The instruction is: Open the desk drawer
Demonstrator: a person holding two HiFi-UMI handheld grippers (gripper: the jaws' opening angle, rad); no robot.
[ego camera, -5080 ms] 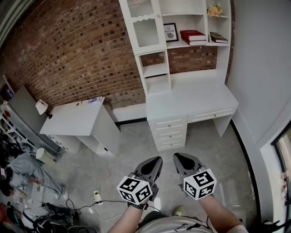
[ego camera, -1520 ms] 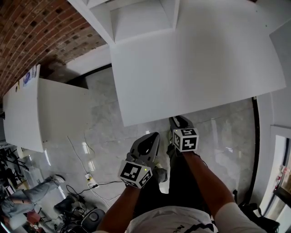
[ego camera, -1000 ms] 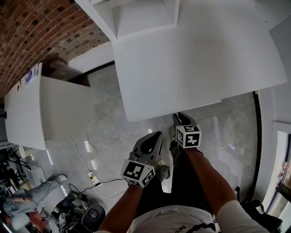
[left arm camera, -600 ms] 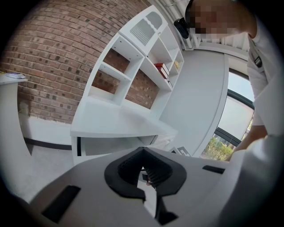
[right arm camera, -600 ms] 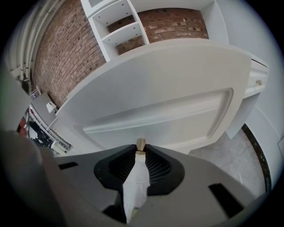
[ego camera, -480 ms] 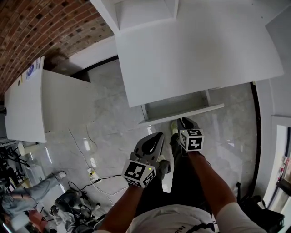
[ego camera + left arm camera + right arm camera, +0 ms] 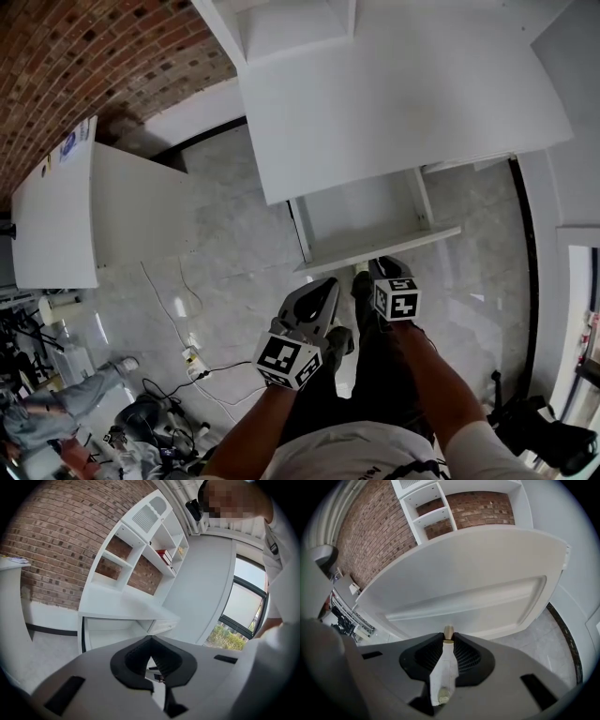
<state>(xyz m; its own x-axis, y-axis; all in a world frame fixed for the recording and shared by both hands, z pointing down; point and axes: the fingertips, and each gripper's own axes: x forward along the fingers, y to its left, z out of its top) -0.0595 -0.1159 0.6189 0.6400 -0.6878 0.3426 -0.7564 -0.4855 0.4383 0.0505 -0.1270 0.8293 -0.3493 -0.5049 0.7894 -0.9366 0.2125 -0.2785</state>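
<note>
The white desk (image 7: 403, 94) fills the top of the head view. Its wide drawer (image 7: 361, 220) stands pulled out from under the desktop, and its inside looks bare. My right gripper (image 7: 382, 266) is at the drawer's front edge. In the right gripper view the right gripper (image 7: 448, 637) is shut on the small metal knob (image 7: 448, 631) of the drawer front (image 7: 487, 606). My left gripper (image 7: 323, 284) hangs beside it, left of the drawer, touching nothing. The left gripper (image 7: 151, 640) has its tips together and holds nothing; beyond it the open drawer (image 7: 112, 627) shows.
A second white table (image 7: 56, 216) stands at the left against the brick wall (image 7: 84, 56). Cables and a power strip (image 7: 192, 356) lie on the grey floor. A person (image 7: 37, 412) sits at the bottom left. The shelf unit (image 7: 140, 541) rises over the desk; a window (image 7: 243, 611) is at the right.
The drawer has slid out from under the desktop toward me, drawn by the right gripper on its knob. Both grippers have moved back from the desk.
</note>
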